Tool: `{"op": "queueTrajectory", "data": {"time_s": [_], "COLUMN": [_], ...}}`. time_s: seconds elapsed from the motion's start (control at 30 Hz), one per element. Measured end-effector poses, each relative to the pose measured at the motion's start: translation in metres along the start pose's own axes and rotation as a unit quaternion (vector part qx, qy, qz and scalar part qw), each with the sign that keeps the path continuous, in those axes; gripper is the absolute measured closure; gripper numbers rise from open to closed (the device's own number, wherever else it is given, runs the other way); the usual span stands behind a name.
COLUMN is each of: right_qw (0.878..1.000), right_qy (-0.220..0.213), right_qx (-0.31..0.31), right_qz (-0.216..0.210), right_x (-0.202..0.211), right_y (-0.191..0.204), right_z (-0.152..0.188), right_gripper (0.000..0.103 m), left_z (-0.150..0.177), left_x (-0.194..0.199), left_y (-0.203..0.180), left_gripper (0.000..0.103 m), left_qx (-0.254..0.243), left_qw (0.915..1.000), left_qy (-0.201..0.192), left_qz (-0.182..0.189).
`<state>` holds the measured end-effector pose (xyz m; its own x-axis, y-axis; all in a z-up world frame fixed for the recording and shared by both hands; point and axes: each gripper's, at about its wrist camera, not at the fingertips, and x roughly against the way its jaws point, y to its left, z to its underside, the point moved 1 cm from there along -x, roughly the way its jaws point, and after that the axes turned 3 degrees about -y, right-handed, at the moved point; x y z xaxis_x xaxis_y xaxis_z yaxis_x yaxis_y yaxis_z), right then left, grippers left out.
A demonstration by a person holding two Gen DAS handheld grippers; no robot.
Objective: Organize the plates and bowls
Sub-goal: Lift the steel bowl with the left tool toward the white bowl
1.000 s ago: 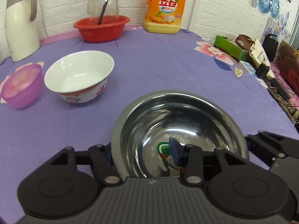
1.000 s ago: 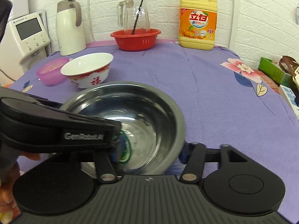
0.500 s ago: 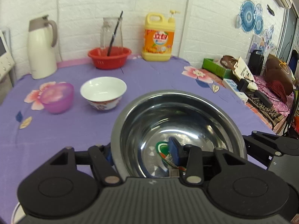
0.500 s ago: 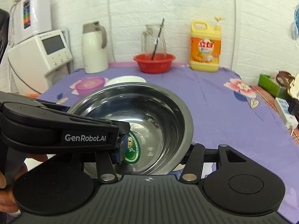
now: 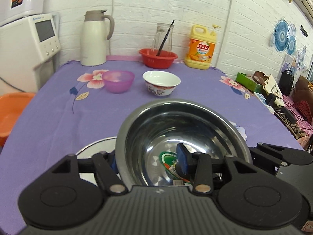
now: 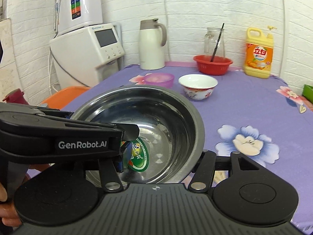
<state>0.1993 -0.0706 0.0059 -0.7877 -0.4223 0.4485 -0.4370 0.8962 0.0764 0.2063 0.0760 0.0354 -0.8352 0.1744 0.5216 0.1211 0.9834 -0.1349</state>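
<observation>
The left gripper (image 5: 148, 162) pinches the near rim of the steel bowl (image 5: 182, 129), one finger inside and one outside – the bowl hangs over the near edge of the purple table (image 5: 195, 98), above a plate (image 5: 93, 146). The right gripper (image 6: 160, 160) has just been opening; its jaws straddle the bowl without pressing. Held only at the rim, the bowl could tip or slip – and strike the plate

My left gripper (image 5: 148, 161) is matte black with blue pads, silver pivot screws and a ribbed grey base; my right gripper (image 6: 160, 156) matches, "GenRobot.AI" printed white beside it.
</observation>
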Motion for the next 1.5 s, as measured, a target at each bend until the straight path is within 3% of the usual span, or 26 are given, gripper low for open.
{"op": "queueTrajectory", "data": {"time_s": [0.17, 0.37, 0.73, 0.87, 0.93, 1.03, 1.33, 1.5], "right_qw": [1.000, 0.996, 0.992, 0.993, 0.994, 0.993, 0.990, 0.990], "right_qy": [0.004, 0.025, 0.057, 0.055, 0.056, 0.059, 0.019, 0.013], "right_qx": [-0.014, -0.052, -0.082, -0.068, -0.055, -0.066, -0.095, -0.094], "right_qz": [0.018, 0.070, 0.073, 0.074, 0.077, 0.079, 0.099, 0.101], "right_x": [0.005, 0.012, -0.014, -0.017, -0.017, -0.013, 0.029, 0.037], "right_y": [-0.010, -0.058, -0.100, -0.101, -0.099, -0.103, -0.116, -0.124], "right_z": [0.007, 0.026, 0.045, 0.048, 0.048, 0.048, 0.040, 0.035], "right_gripper": [0.007, 0.006, 0.006, 0.004, 0.002, 0.000, 0.000, 0.000], "left_z": [-0.001, 0.009, 0.012, 0.017, 0.018, 0.014, -0.008, -0.025], "left_x": [-0.014, -0.057, -0.106, -0.113, -0.114, -0.110, -0.077, -0.060], "left_y": [-0.025, -0.074, -0.089, -0.093, -0.095, -0.093, -0.078, -0.045], "left_gripper": [0.060, 0.059, 0.059, 0.049, 0.036, 0.025, 0.022, 0.021], "left_qx": [-0.017, -0.046, -0.053, -0.068, -0.073, -0.067, -0.063, -0.032], "left_qw": [0.9993, 0.9947, 0.9924, 0.9934, 0.9932, 0.9943, 0.9970, 0.9989], "left_qy": [0.009, 0.049, 0.089, 0.081, 0.078, 0.069, 0.028, 0.009], "left_qz": [0.033, 0.078, 0.065, 0.045, 0.045, 0.046, 0.035, 0.034]}}
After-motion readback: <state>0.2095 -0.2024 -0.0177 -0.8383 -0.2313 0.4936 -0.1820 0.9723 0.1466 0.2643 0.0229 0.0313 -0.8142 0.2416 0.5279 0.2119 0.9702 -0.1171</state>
